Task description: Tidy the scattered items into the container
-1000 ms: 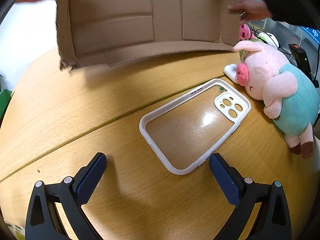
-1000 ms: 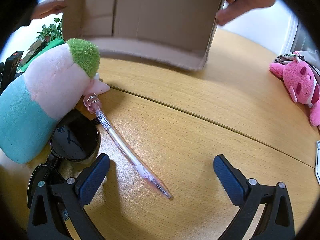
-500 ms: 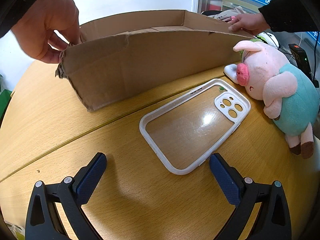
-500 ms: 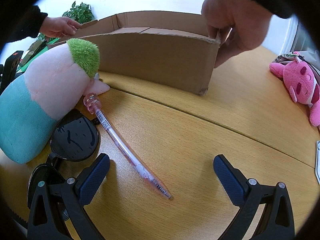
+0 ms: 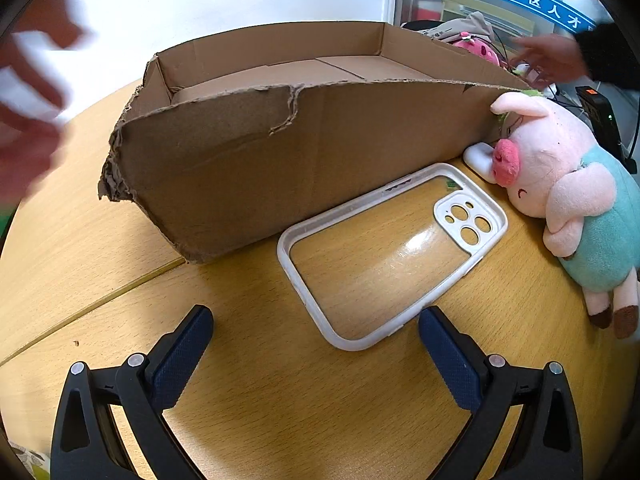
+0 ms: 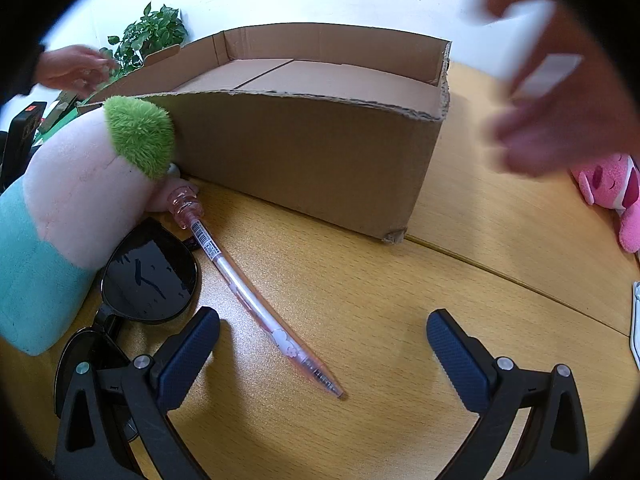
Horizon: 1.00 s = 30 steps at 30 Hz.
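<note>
Hovering low over the table (image 5: 248, 412), the left gripper (image 5: 316, 340), spread wide and gripping nothing. Lying just past its tips, a case (image 5: 390, 256), flat on the wood, clear in the middle, white round the edge. Sitting right behind the case and touching its far edge, the box (image 5: 304, 152), open side up, front wall ripped at the top. Lying beside the case, near the box's corner, a pig (image 5: 568, 188), pink with a teal shirt. Blurring past both ends of the box, two hands (image 5: 28, 120), touching nothing.

Hanging over the same table (image 6: 392, 292), the right gripper (image 6: 323, 334), spread wide too, holding nothing. Lying between its fingers (image 6: 188, 356), a pen (image 6: 256, 300), pink, pointing its top back at the box (image 6: 304, 160). Resting beside the pen, near the pig (image 6: 80, 200), dark glasses (image 6: 148, 276). Leaning on the box's front wall, the pig's green tuft. Lying well apart from the box, a second pink toy (image 6: 616, 192). Peeking up behind the box, a plant (image 6: 148, 36).
</note>
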{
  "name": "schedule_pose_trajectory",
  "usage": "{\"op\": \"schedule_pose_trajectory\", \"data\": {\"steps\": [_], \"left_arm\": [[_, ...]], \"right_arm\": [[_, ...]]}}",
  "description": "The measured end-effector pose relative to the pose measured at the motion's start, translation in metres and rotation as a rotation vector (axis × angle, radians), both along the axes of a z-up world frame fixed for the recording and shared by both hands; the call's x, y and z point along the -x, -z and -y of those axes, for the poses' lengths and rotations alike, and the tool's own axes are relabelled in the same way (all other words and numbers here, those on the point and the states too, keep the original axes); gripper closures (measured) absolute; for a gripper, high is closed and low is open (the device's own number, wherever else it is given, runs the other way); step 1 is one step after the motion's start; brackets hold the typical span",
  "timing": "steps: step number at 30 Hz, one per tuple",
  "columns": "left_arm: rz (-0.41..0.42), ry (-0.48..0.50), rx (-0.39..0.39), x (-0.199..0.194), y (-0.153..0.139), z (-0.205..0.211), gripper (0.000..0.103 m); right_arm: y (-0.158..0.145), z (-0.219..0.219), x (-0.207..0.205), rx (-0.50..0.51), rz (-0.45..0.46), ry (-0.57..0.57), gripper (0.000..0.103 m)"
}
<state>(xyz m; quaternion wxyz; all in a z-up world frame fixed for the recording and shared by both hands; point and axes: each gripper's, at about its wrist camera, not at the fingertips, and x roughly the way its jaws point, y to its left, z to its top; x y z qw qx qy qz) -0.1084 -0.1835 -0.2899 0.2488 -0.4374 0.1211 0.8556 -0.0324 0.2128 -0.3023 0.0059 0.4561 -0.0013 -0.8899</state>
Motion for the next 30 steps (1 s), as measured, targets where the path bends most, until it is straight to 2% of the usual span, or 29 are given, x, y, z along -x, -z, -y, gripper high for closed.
{"op": "schedule_pose_trajectory", "data": {"steps": [12, 18, 22, 24, 26, 28, 30], "left_arm": [[-0.001, -0.021, -0.001, 0.001, 0.000, -0.005, 0.000], [-0.001, -0.021, -0.001, 0.001, 0.001, -0.003, 0.000], [-0.004, -0.059, 0.000, -0.011, 0.004, -0.003, 0.000], [-0.003, -0.087, 0.000, -0.015, 0.004, -0.003, 0.000], [0.047, -0.141, 0.029, -0.016, 0.002, -0.006, 0.000], [0.147, -0.216, 0.091, -0.019, -0.003, -0.010, 0.000], [0.173, -0.276, 0.117, -0.027, -0.017, -0.011, 0.002]], "right_arm": [[0.000, 0.000, 0.001, -0.001, 0.000, 0.002, 0.000], [0.001, 0.003, 0.000, 0.000, 0.002, 0.052, 0.000], [-0.006, 0.013, -0.003, 0.012, 0.134, -0.014, 0.000], [-0.013, 0.011, -0.011, 0.082, 0.259, 0.004, 0.000], [-0.019, 0.002, -0.017, 0.185, 0.370, 0.080, 0.000], [-0.036, -0.006, -0.026, 0.200, 0.404, 0.185, 0.000], [-0.062, -0.007, -0.032, 0.177, 0.356, 0.247, 0.000]]}}
